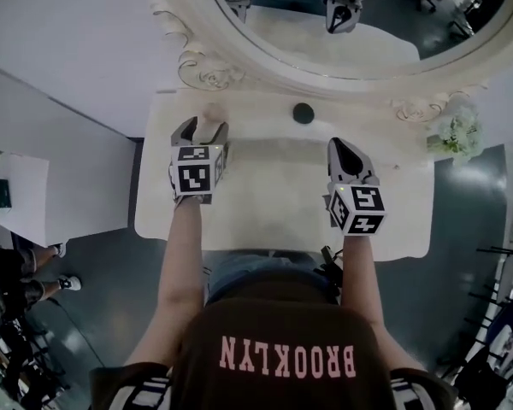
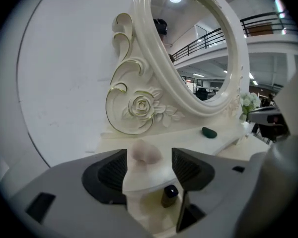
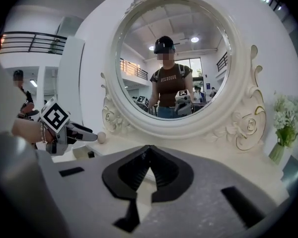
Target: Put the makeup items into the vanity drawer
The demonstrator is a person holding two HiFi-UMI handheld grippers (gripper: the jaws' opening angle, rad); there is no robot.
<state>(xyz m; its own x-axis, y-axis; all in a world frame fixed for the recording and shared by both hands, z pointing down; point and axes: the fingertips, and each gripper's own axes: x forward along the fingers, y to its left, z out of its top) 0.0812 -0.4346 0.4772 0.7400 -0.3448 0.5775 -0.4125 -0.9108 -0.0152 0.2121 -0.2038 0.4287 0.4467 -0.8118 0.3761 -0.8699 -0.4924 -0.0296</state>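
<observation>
Currently: left gripper [image 1: 203, 130] fingers spread, gaps either side of pink makeup sponge [image 2: 145, 151] at front edge of raised ledge [image 1: 256, 114], upper left of centre; right gripper [image 3: 149, 153] fingers pressed together; bare tabletop [image 1: 274, 182] open between grippers.

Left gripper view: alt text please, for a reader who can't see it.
Open jaws of the left gripper flank a pink makeup sponge on a cream vanity ledge, not pressing it. Below sits a small dark bottle; behind rises an ornate oval mirror.

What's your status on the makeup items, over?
Left tool open, pink sponge between its jaws, ungripped. Right tool shut, empty. Dark green item on the vanity top by the mirror. Nothing blocking.
</observation>
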